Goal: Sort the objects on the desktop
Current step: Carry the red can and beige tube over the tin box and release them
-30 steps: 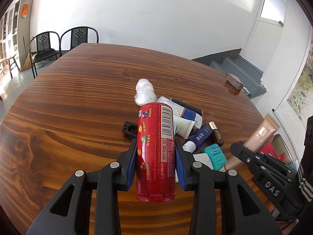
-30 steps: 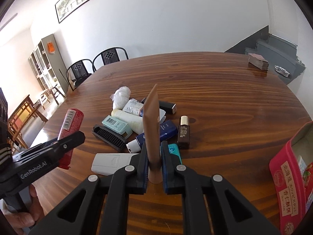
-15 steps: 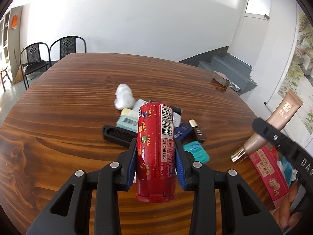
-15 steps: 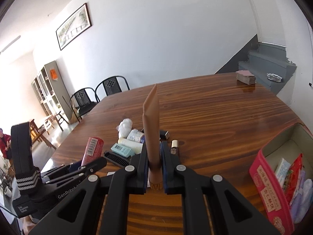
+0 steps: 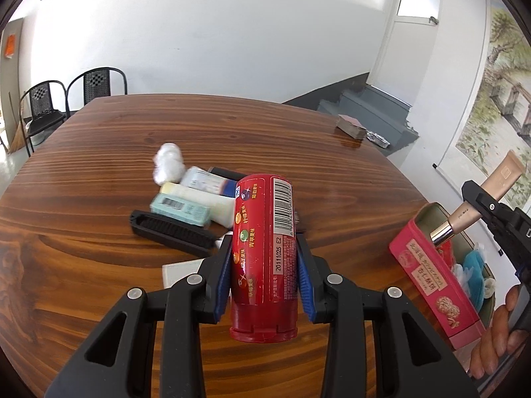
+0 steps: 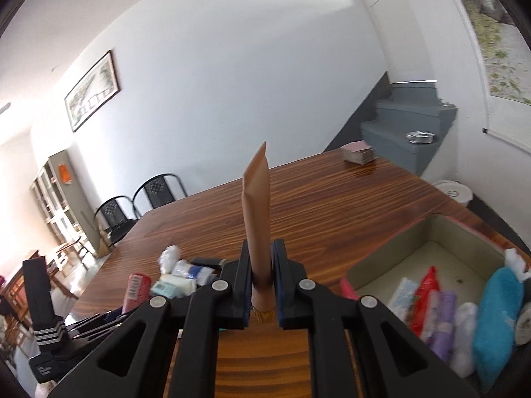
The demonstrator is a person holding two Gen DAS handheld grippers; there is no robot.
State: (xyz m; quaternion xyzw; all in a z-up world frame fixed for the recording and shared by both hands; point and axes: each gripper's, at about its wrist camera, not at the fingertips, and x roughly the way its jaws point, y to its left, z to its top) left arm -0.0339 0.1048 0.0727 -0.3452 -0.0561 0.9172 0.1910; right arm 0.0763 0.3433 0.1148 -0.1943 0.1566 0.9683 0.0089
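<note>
On the left, a red canister [image 5: 264,252] is being clamped between the jaws of the left gripper [image 5: 264,275], above the bench [image 5: 83,172]. Further right, a tan tube [image 6: 257,219] is being pinched near its cap by the right gripper [image 6: 261,285], beside the red box [image 6: 431,232] on the right. The tube is being gripped only at its narrow end, so it may be tipped out or knocked against the box wall.

The table [image 5: 99,182] is glossy varnished wood with bold grain. Between the left claw's [image 5: 264,277] blue pads sits a shiny red plastic canister [image 5: 264,252]; the right claw [image 6: 262,285] grips a matt tan tube [image 6: 256,212].
</note>
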